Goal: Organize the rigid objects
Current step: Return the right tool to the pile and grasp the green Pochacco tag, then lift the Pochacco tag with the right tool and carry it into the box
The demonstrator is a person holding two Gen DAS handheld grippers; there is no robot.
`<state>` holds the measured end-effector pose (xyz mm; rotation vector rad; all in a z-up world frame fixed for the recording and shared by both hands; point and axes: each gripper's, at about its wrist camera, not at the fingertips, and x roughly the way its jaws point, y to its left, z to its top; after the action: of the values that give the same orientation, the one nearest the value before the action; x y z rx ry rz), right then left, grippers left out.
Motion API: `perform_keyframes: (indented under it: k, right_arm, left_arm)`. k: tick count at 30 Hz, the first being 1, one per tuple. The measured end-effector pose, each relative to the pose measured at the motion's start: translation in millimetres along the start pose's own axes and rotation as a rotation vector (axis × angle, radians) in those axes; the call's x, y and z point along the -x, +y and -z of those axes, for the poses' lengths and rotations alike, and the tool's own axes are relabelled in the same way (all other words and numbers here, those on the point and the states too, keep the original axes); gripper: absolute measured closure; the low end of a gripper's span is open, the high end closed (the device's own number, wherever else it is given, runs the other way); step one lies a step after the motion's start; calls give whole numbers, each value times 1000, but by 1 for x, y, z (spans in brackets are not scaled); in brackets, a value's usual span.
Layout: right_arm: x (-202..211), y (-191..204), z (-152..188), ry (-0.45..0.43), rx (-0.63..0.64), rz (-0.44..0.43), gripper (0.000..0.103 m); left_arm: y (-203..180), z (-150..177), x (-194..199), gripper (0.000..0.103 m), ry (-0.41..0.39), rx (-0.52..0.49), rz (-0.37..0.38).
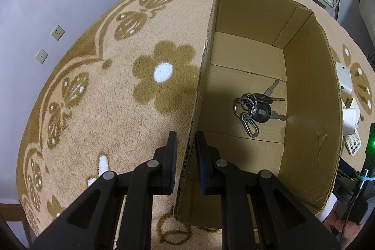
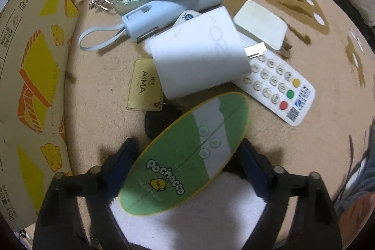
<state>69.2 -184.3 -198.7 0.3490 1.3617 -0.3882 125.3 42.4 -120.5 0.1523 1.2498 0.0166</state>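
Right hand-held gripper (image 2: pixel 185 165) spans green "Pochacco" oval (image 2: pixel 185 154), seemingly unclamped.

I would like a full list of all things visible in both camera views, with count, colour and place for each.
cardboard box: 1, brown, open, on the blanket
bunch of keys: 1, metal and black, on the box floor
blanket: 1, beige with brown flowers, under everything
green oval case: 1, green and white, between the right fingers
white charger: 1, white, middle of the pile
remote: 1, white, right of the charger
gold tag: 1, gold, left of the charger
blue power bank: 1, pale blue, behind the charger
left hand-held gripper: 1, black, clamped on the box wall
right hand-held gripper: 1, black, around the case
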Motion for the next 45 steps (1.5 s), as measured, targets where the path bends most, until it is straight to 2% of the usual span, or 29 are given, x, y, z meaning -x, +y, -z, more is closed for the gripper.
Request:
perform_keyframes:
  k: [1, 3, 9, 15, 19, 28, 32, 36, 45]
  right_arm:
    - [1, 0, 2, -1, -6, 2, 21]
    - [5, -2, 2, -13, -18, 16, 36]
    - [10, -13, 5, -21, -59, -25, 44]
    - [18, -24, 5, -29, -100, -102, 44]
    - [27, -23, 8, -49, -89, -117, 44]
    - [68, -16, 9, -202, -5, -96, 44]
    - [75, -16, -2, -240, -10, -128, 44]
    - [91, -9, -8, -314, 42, -124, 44]
    - [118, 4, -31, -410, 88, -202, 44]
  left_arm:
    - [0, 0, 0, 87, 0, 0, 0]
    - [0, 0, 0, 87, -1, -1, -2]
    - [0, 1, 0, 87, -1, -3, -3]
    - [0, 1, 0, 87, -1, -3, -3]
    - [1, 1, 0, 87, -2, 5, 0]
    - [2, 2, 0, 87, -2, 3, -1]
    - [2, 1, 0, 87, -1, 4, 1]
    - [2, 1, 0, 87, 0, 5, 2]
    - [2, 1, 0, 87, 1, 4, 4]
